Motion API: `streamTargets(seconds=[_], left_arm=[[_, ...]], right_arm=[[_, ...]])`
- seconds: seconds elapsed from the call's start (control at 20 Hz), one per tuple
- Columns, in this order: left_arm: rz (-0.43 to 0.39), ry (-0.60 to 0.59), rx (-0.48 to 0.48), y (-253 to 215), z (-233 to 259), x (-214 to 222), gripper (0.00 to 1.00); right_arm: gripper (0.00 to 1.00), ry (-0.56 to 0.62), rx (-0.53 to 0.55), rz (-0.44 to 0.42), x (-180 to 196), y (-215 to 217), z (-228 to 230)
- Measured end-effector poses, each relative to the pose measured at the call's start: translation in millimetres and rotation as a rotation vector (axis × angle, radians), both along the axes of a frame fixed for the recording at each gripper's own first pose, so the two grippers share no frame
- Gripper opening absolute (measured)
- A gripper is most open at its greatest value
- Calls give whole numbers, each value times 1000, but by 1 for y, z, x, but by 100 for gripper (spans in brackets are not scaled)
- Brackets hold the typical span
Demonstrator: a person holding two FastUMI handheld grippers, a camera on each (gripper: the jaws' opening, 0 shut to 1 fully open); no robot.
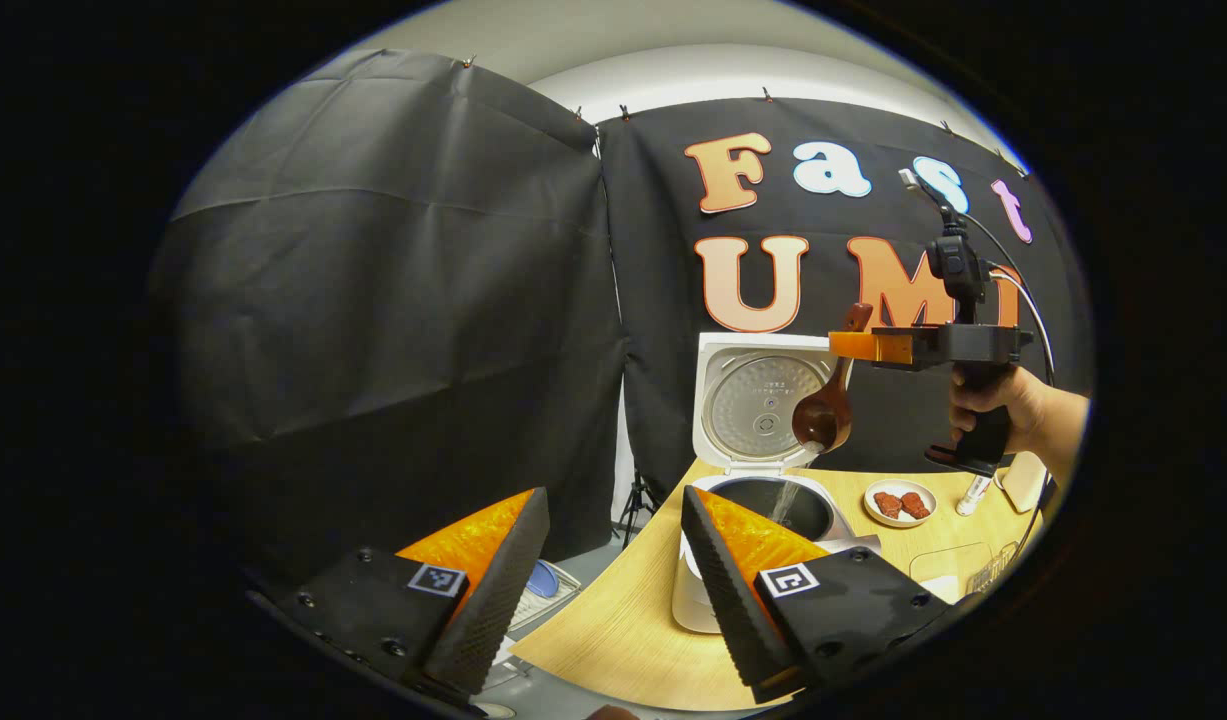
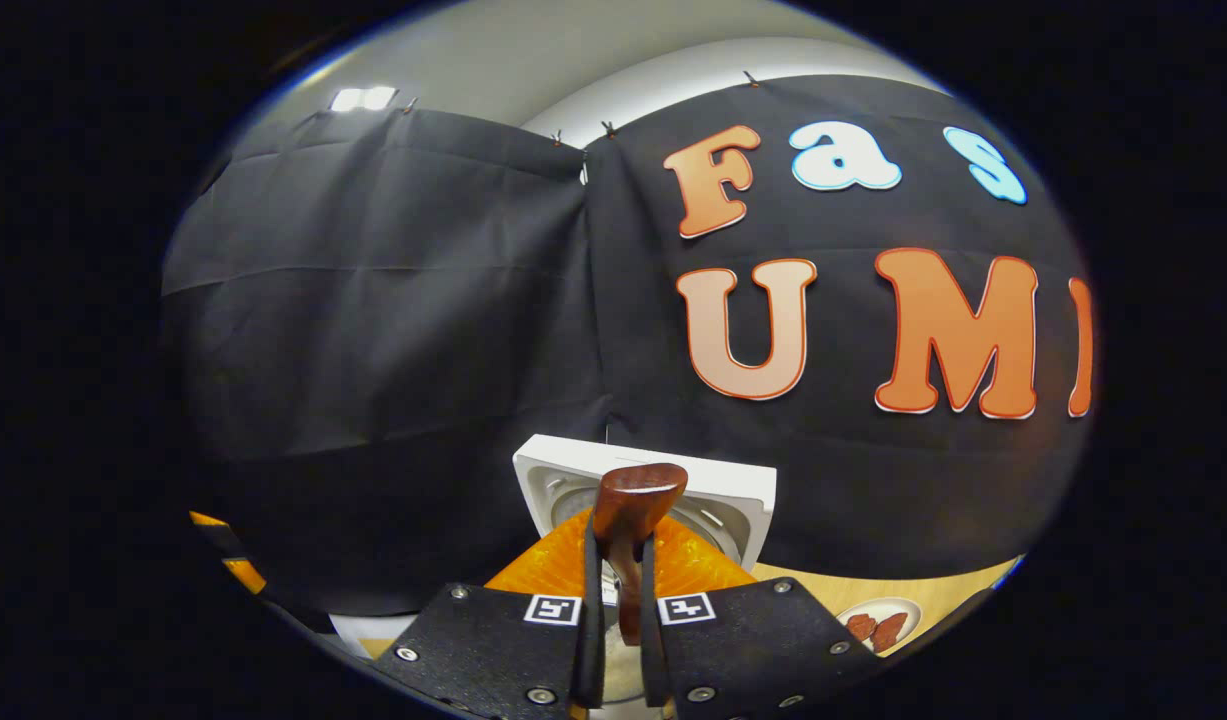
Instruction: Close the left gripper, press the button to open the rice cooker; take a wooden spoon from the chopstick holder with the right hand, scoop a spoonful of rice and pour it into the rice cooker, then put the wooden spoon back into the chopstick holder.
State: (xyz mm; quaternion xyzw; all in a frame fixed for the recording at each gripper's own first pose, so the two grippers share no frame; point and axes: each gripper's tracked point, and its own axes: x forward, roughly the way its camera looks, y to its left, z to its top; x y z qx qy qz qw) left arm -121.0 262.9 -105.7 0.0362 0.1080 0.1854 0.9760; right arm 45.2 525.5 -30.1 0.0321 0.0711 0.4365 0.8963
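Note:
The white rice cooker (image 1: 695, 590) stands on the wooden table with its lid (image 1: 763, 400) raised and its dark pot (image 1: 808, 510) exposed. Above the pot my right gripper (image 1: 858, 345), held by a hand (image 1: 1013, 405), is shut on the handle of the wooden spoon (image 1: 825, 412). The spoon bowl hangs tilted down and a thin stream of rice (image 1: 785, 500) falls into the pot. In the right gripper view the spoon handle (image 2: 638, 490) sticks up between the pressed fingers of the right gripper (image 2: 620, 545), with the lid (image 2: 733, 500) behind. My left gripper (image 1: 613, 500) is open, near the cooker's front left.
A small white plate (image 1: 900, 503) with reddish-brown pieces lies right of the cooker, also seen as the plate (image 2: 878, 625). A white bottle (image 1: 973, 492) stands beyond it. The table edge (image 1: 573, 640) runs on the left, with a tripod (image 1: 635, 500) on the floor beside it.

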Motion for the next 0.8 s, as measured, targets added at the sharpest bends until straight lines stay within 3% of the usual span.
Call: streamTargets(seconds=[0.2,0.4,0.65,0.8], left_arm=[[0,-4,3,-2,2,-1,92],[-1,-7,5,-5,3,1,92],[-8,-10,9,-10,3,0,92],[-16,-9,11,-14,4,2,92]], right_arm=[[14,-102,-38,67,-19,9,8],[14,-153,-62,80,-20,7,8],[14,-2,41,35,-21,1,10],[14,89,101,-2,-9,-30,9]])
